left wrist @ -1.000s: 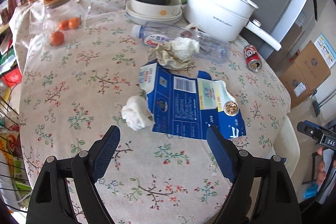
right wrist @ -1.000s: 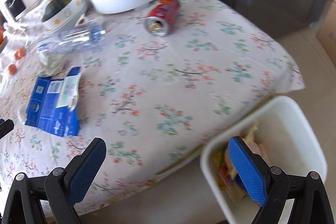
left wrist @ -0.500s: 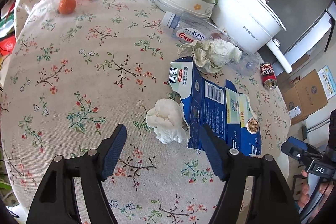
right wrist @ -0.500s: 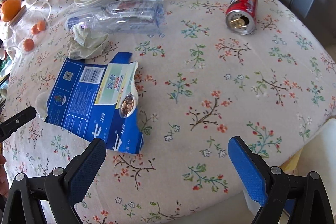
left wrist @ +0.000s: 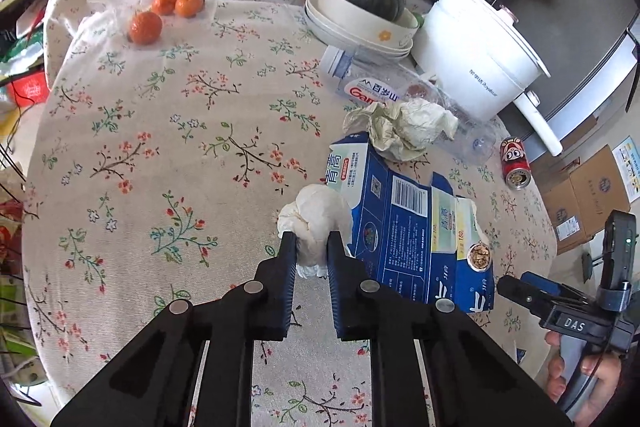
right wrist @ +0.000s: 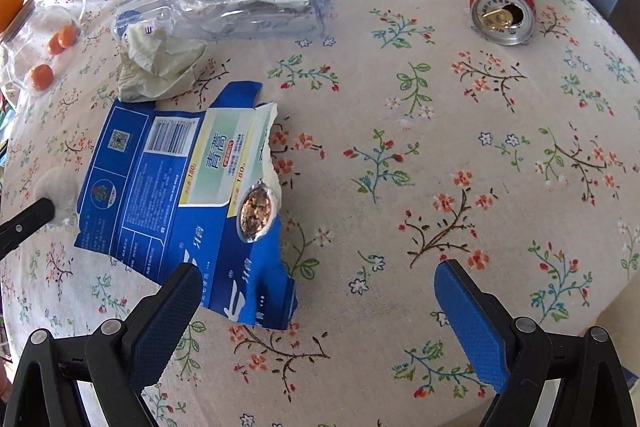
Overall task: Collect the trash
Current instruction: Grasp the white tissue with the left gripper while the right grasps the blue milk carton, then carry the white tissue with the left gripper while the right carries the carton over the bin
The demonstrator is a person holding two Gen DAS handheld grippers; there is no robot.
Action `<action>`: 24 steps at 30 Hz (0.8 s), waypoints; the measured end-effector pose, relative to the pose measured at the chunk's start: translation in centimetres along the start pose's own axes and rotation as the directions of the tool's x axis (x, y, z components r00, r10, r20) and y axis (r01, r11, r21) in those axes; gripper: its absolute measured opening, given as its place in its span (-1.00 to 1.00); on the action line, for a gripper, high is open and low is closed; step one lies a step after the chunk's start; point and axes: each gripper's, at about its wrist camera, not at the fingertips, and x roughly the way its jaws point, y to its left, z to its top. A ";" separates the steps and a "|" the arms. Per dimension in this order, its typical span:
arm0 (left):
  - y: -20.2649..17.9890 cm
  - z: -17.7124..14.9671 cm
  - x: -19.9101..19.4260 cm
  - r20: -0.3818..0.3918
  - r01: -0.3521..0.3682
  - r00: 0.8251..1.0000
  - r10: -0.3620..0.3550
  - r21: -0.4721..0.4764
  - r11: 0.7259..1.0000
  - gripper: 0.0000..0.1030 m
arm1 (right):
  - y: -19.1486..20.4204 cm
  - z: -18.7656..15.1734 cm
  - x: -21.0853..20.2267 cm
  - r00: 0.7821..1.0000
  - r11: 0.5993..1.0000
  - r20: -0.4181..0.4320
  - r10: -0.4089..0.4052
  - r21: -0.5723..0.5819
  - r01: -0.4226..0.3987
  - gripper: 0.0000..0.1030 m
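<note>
Beside tissue wad [left wrist: 316, 223], flattened blue carton [left wrist: 416, 227], crumpled paper [left wrist: 404, 125], red can [left wrist: 515, 163]

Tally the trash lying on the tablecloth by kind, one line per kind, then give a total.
Crumpled paper wads: 2 (white wad between the closing jaws of the left gripper; greenish wad)
Flattened blue carton: 1
Clear plastic bottle: 1
Red can: 1
Total: 5
</note>
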 end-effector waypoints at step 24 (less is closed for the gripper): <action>1.7 -1.3 -4.2 0.028 0.052 0.998 -0.051 -0.011 0.999 -0.69 | 4.5 0.1 2.8 0.993 0.988 0.031 0.113 -0.106 -0.109 -0.69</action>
